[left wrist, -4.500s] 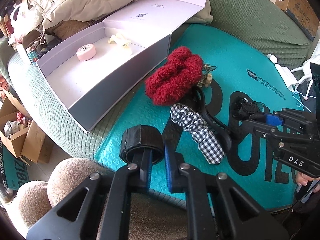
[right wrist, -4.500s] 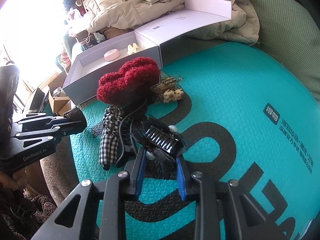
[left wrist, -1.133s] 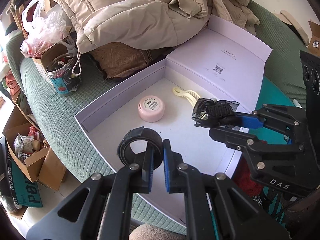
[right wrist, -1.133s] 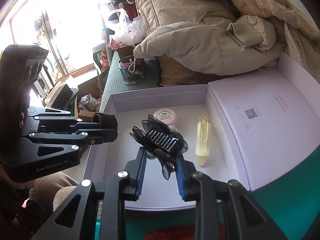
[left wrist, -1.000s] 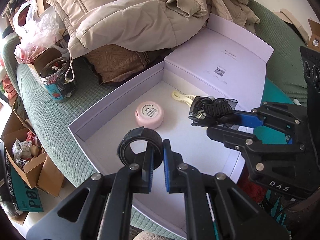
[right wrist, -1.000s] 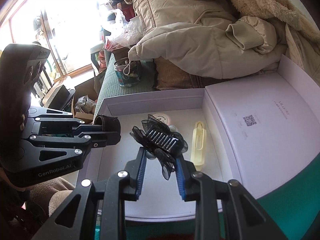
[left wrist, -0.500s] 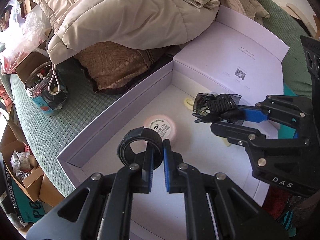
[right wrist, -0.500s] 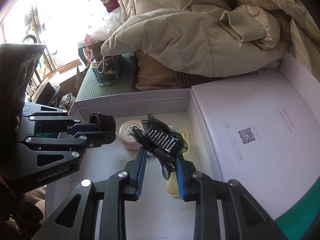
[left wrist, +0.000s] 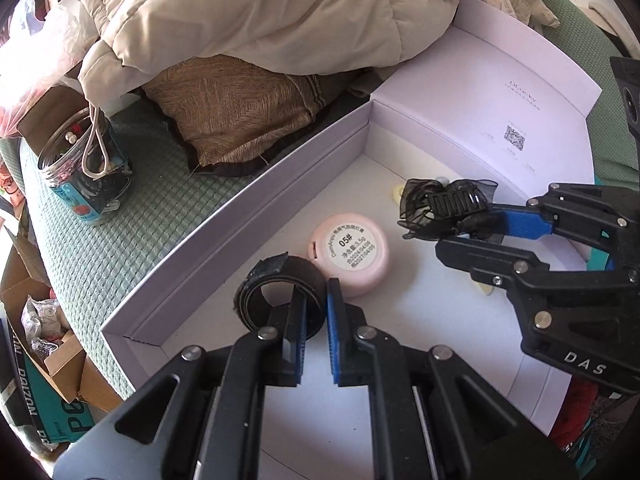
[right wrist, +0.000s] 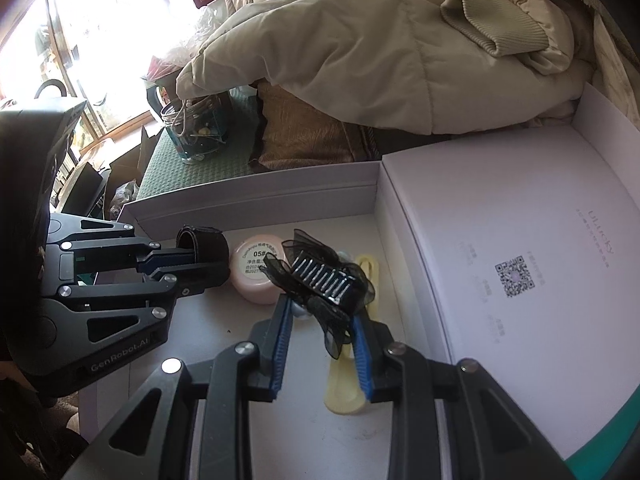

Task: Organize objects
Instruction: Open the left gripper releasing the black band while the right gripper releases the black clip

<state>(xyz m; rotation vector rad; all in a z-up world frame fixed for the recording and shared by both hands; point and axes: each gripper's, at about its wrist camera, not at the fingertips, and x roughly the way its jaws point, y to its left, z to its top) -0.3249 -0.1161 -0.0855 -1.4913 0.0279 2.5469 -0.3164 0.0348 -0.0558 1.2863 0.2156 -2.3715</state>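
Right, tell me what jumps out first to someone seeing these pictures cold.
Two grippers hang over an open white box, each carrying something. The left gripper is shut on a black band beside a round pink tin on the box floor; the right gripper is shut on a black hair clip with gauzy ribbon. Behind the box, a beige puffy jacket is heaped up.

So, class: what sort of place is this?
Probably a lived-in home room, perhaps a bedroom or living room: a beige padded jacket heaped on a green cushioned seat, a brown cushion, and cardboard boxes on the floor.
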